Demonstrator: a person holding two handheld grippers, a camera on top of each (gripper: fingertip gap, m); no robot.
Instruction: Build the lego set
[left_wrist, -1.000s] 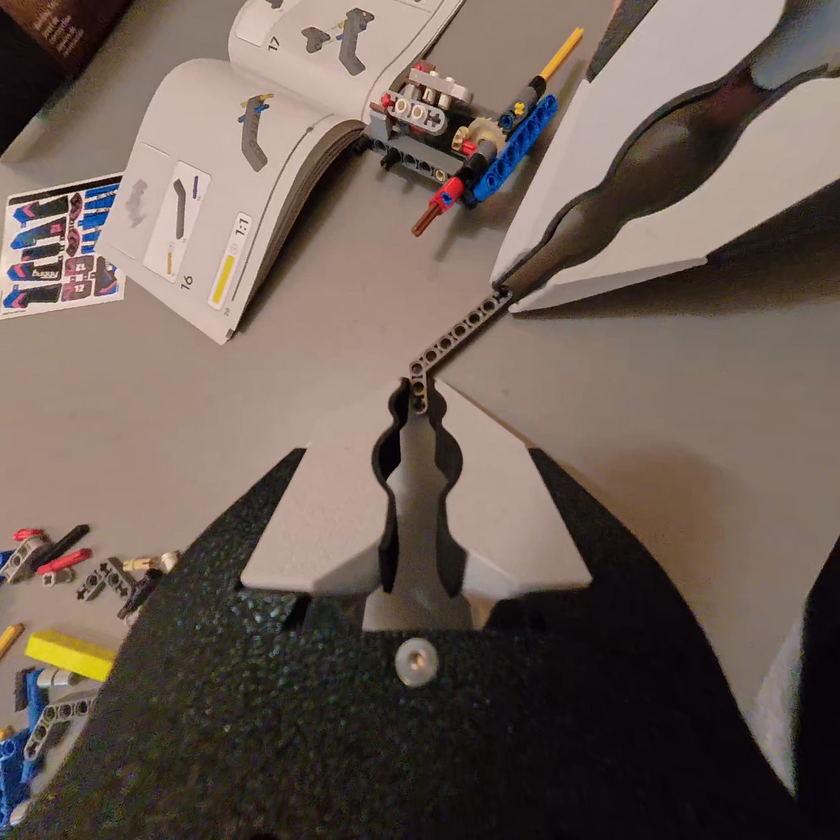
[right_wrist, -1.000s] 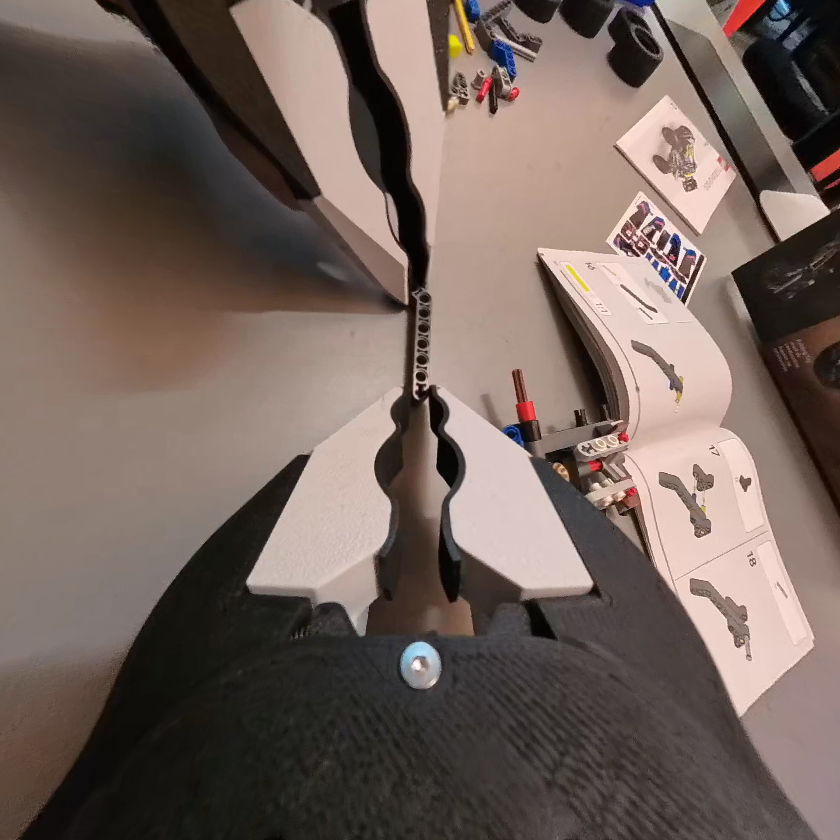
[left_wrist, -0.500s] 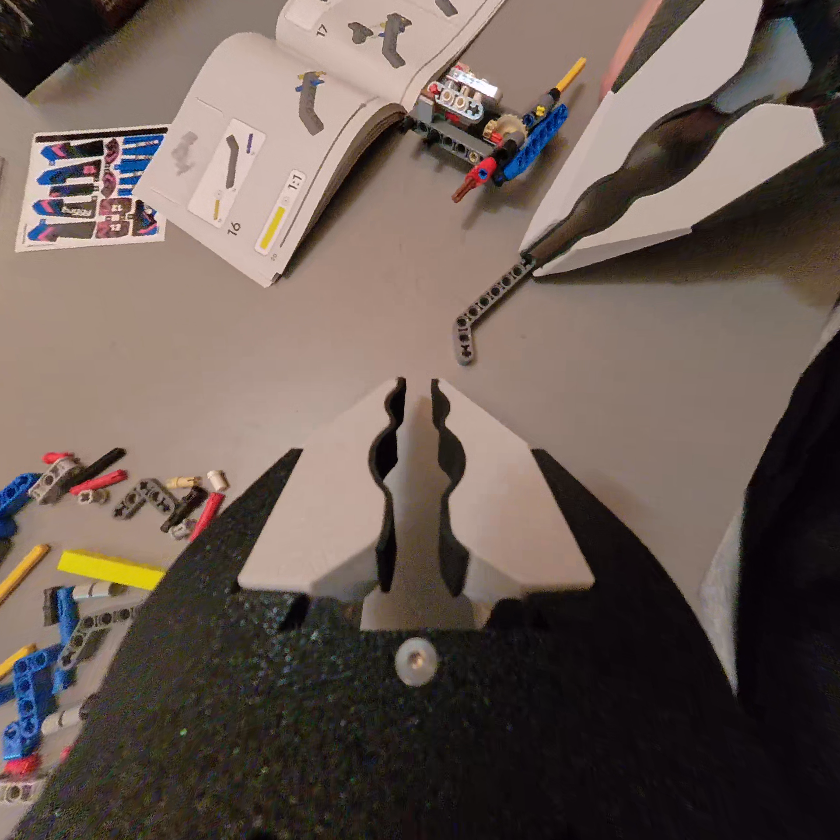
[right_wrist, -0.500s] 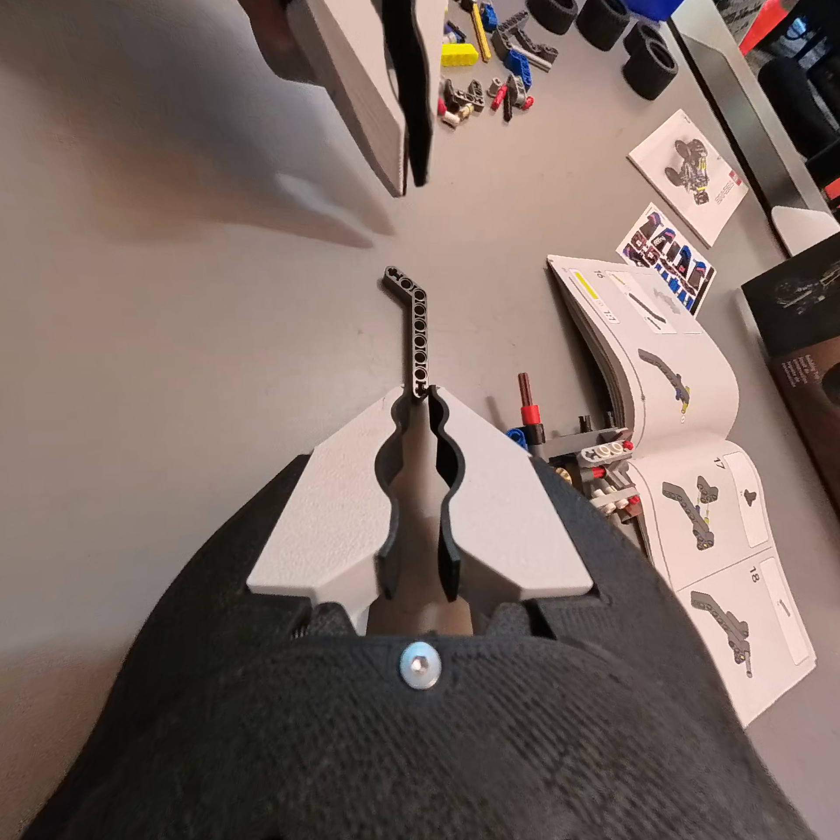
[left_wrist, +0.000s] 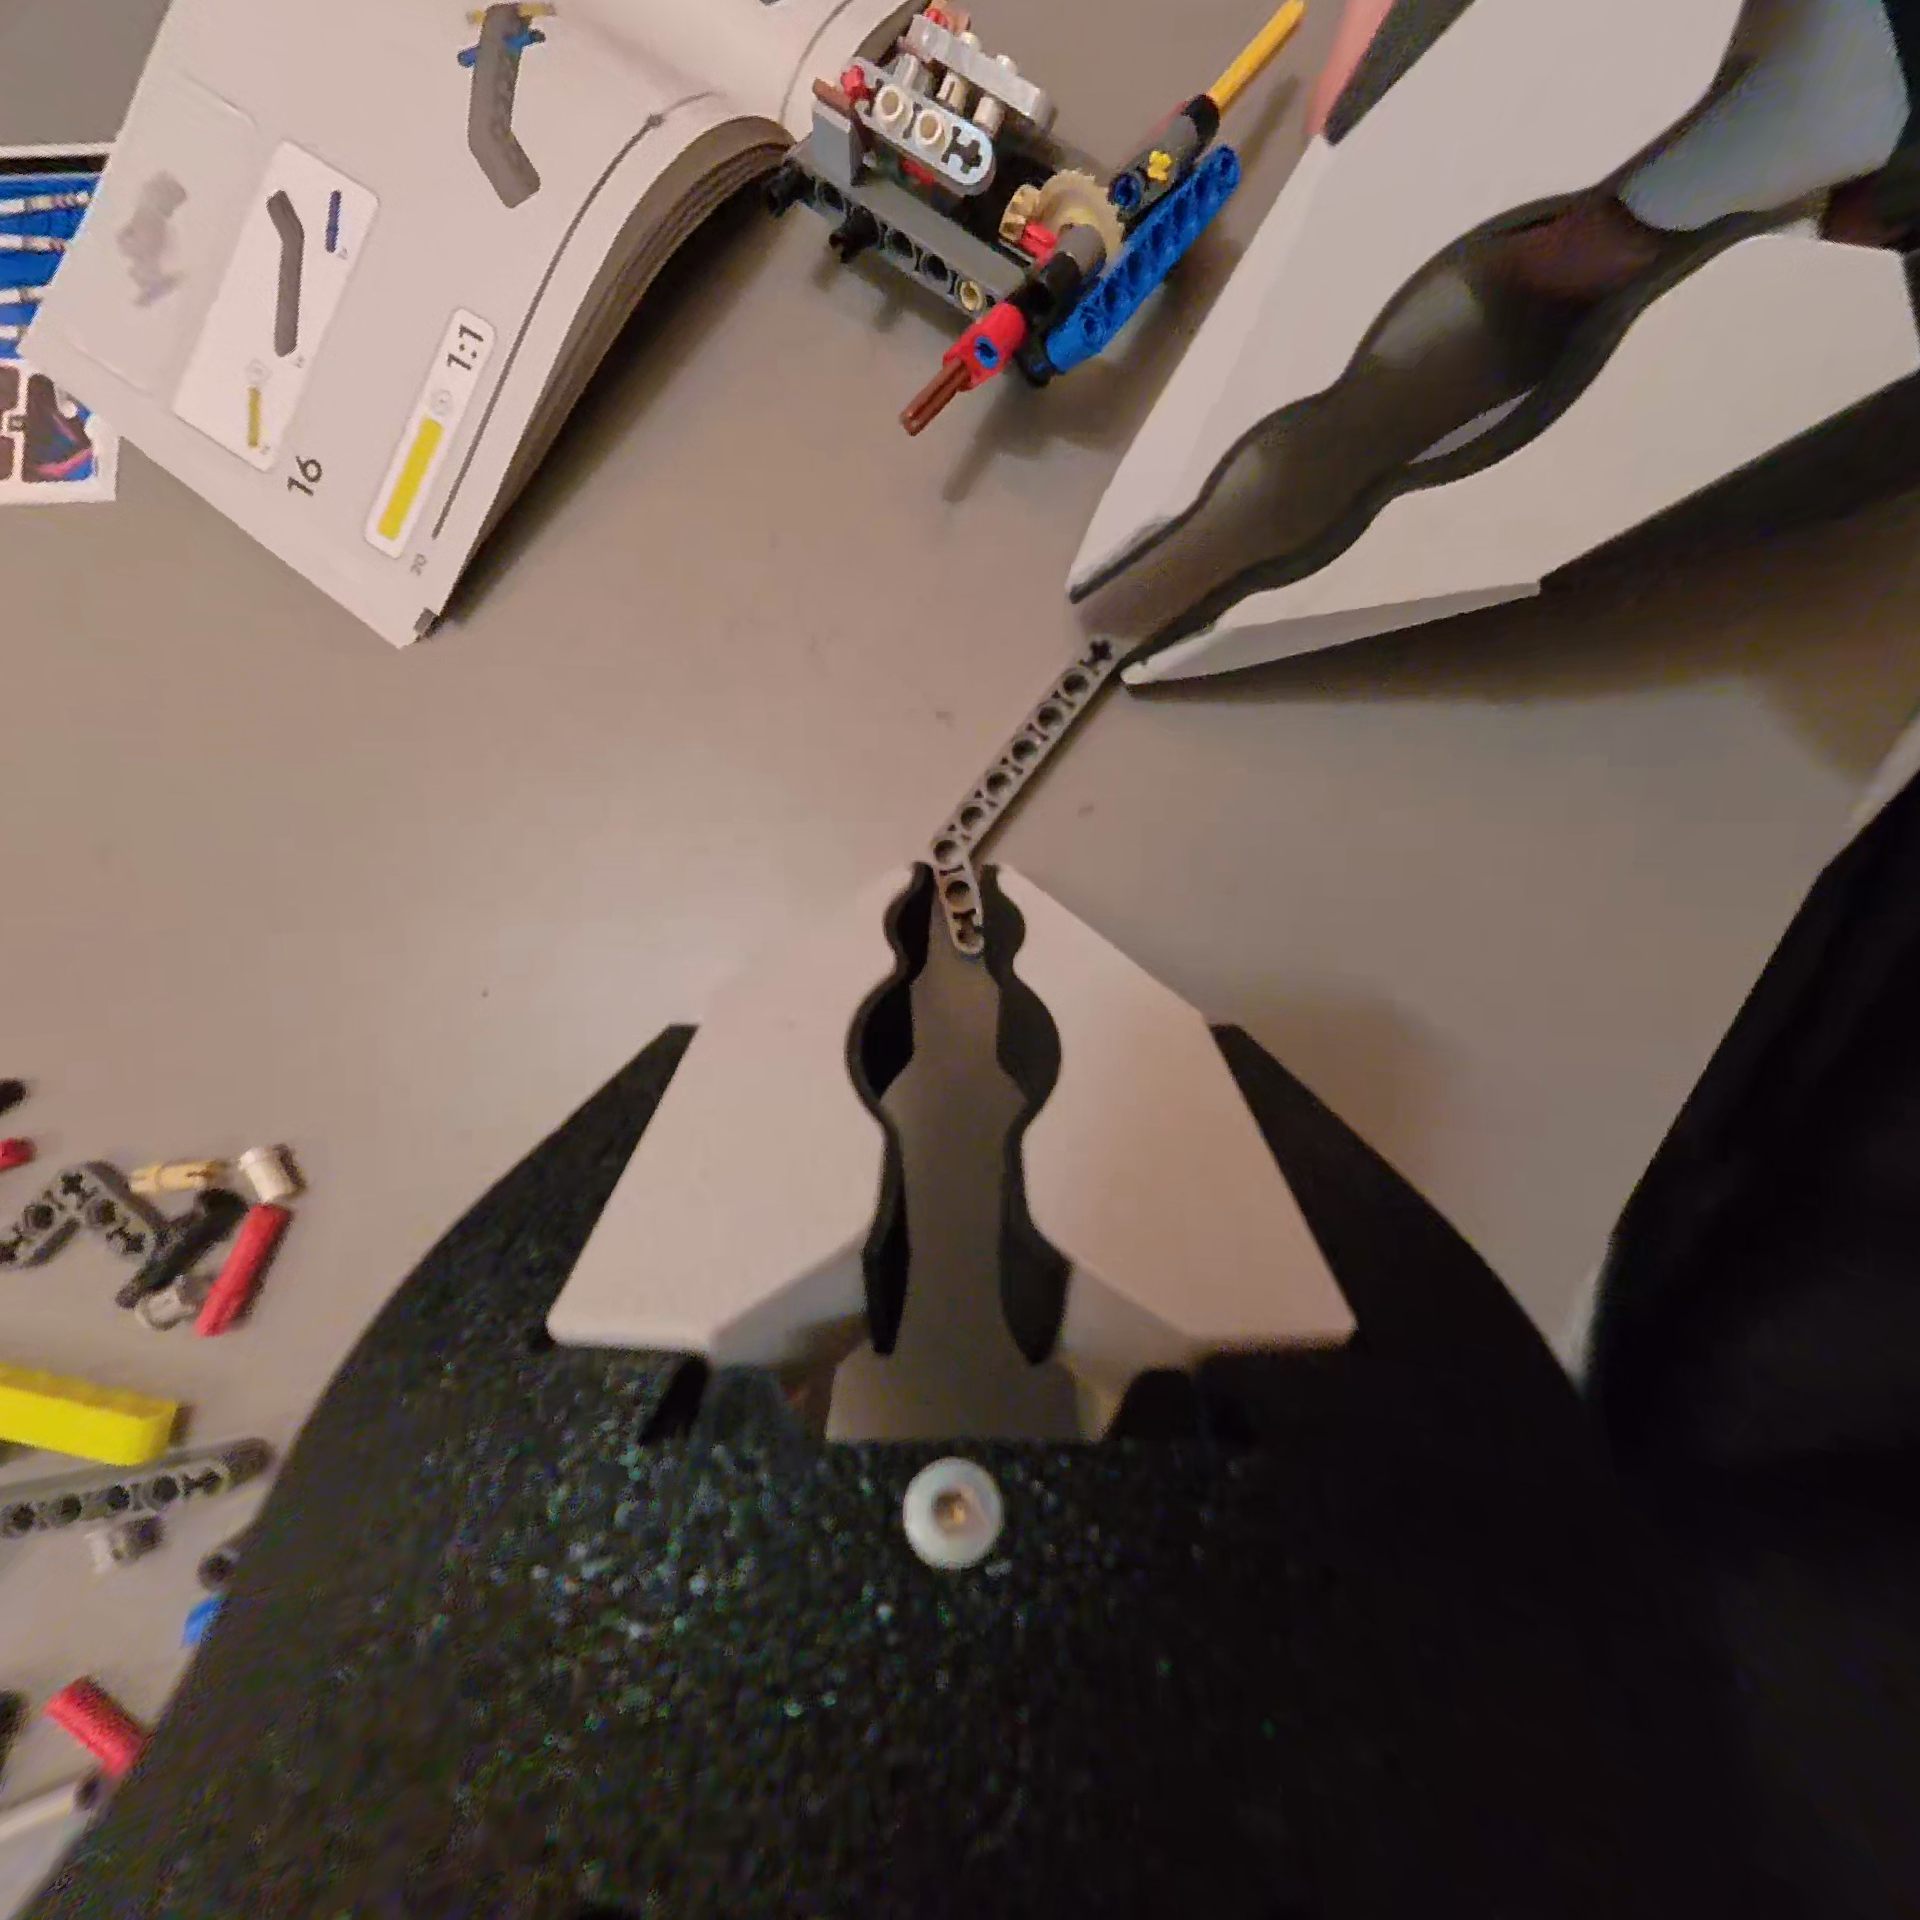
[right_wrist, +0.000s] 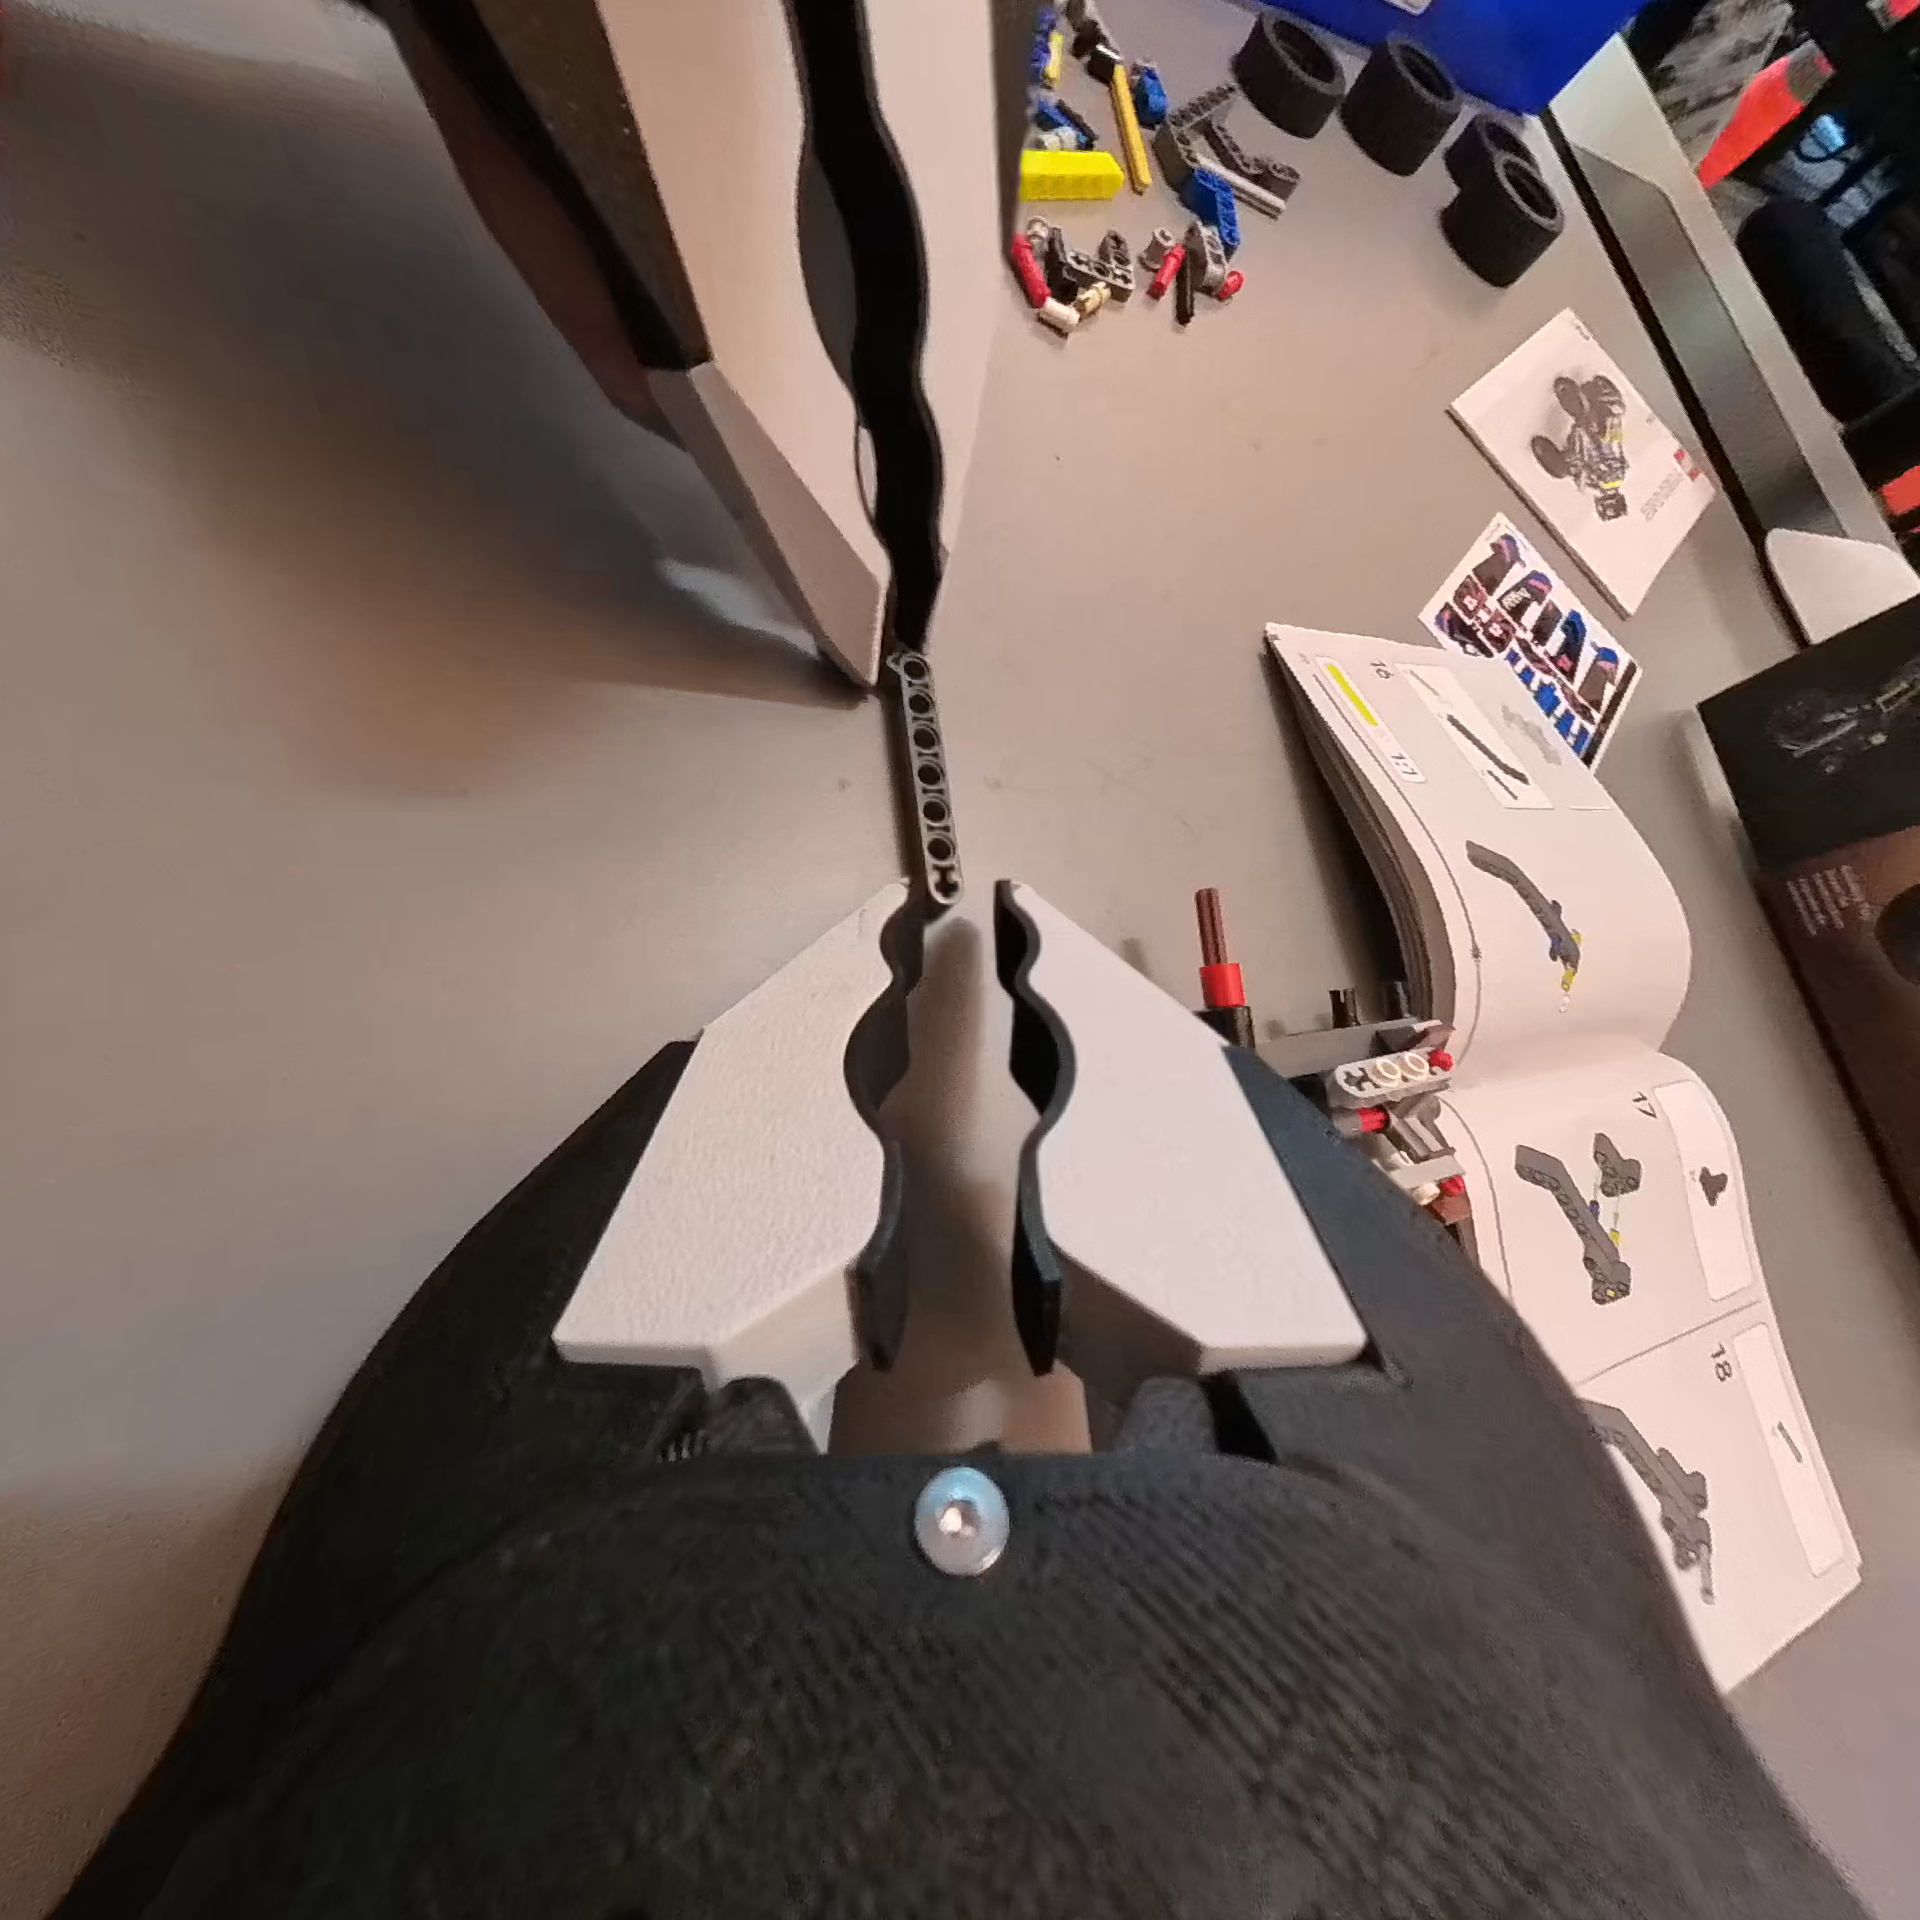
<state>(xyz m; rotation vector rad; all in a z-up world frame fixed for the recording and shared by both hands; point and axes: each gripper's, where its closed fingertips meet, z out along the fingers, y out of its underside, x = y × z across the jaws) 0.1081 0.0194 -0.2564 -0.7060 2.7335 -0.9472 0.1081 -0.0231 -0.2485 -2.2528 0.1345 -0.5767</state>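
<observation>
A dark grey bent lego beam (left_wrist: 1023, 748) with a row of holes lies just over the grey table between the two grippers. My left gripper (left_wrist: 954, 878) is shut on its short bent end. The beam also shows in the right wrist view (right_wrist: 928, 774), with the left gripper (right_wrist: 904, 623) at its far end. My right gripper (right_wrist: 951, 891) stands with its jaws slightly apart at the beam's straight end; the beam touches only the left finger. In the left wrist view the right gripper (left_wrist: 1117, 644) sits just beyond the beam's cross-hole end.
The part-built model (left_wrist: 997, 229) rests against the open instruction booklet (left_wrist: 416, 260), right of my right gripper (right_wrist: 1371, 1081). Loose parts (left_wrist: 156, 1247) and a yellow beam (left_wrist: 83, 1413) lie left. Black tyres (right_wrist: 1403, 104), a sticker sheet (right_wrist: 1527, 644) and a leaflet (right_wrist: 1579, 457) lie beyond. About 5 cm separates my left fingertips from my right.
The left gripper, which had let go and drawn back half a second ago, has come back and closed on the bent end. The right gripper's jaws have parted from the straight end.
</observation>
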